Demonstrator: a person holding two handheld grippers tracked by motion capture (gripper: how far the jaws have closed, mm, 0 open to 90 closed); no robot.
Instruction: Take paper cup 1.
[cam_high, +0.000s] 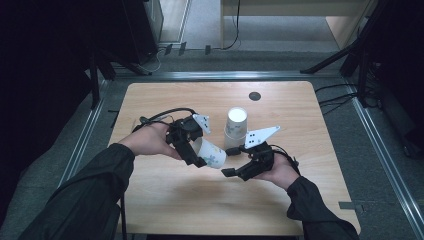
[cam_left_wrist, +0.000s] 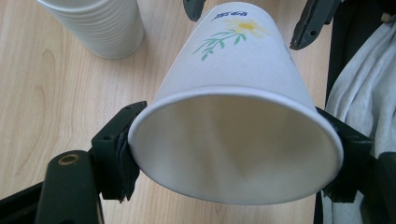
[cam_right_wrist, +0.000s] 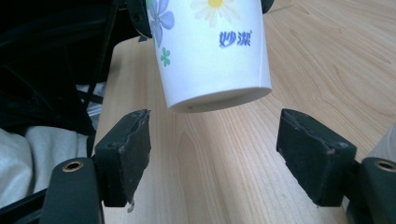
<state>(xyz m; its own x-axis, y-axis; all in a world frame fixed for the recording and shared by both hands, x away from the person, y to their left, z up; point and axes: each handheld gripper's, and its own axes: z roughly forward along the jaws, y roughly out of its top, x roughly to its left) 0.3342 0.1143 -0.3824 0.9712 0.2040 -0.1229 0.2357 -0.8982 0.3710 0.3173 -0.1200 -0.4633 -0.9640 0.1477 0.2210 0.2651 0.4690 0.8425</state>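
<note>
thin white paper, printed with small flowers: the paper cup (cam_high: 212, 155) is light and easily crushed, and its rim already looks squeezed into an oval in the left gripper view. the left gripper (cam_high: 192, 150) clamps it across the open rim, one pad on each side, and holds it tilted on its side above the wooden table (cam_high: 165, 195), with its base pointing toward the right gripper (cam_high: 232, 161). that gripper stands with its jaws wide apart and nothing between them, the cup's base hanging just in front of the gap in the right gripper view. a stack of white cups (cam_high: 236, 127) stands upright on the table just behind the two grippers.

the rim is the stiffest place because of its rolled edge, though it flexes under pressure. the base ring is the other firm spot, so the right gripper would do best to close gently around the lower wall near the bottom. the smooth coated wall may slip under a light pinch, and a hard one would likely dent it.
</note>
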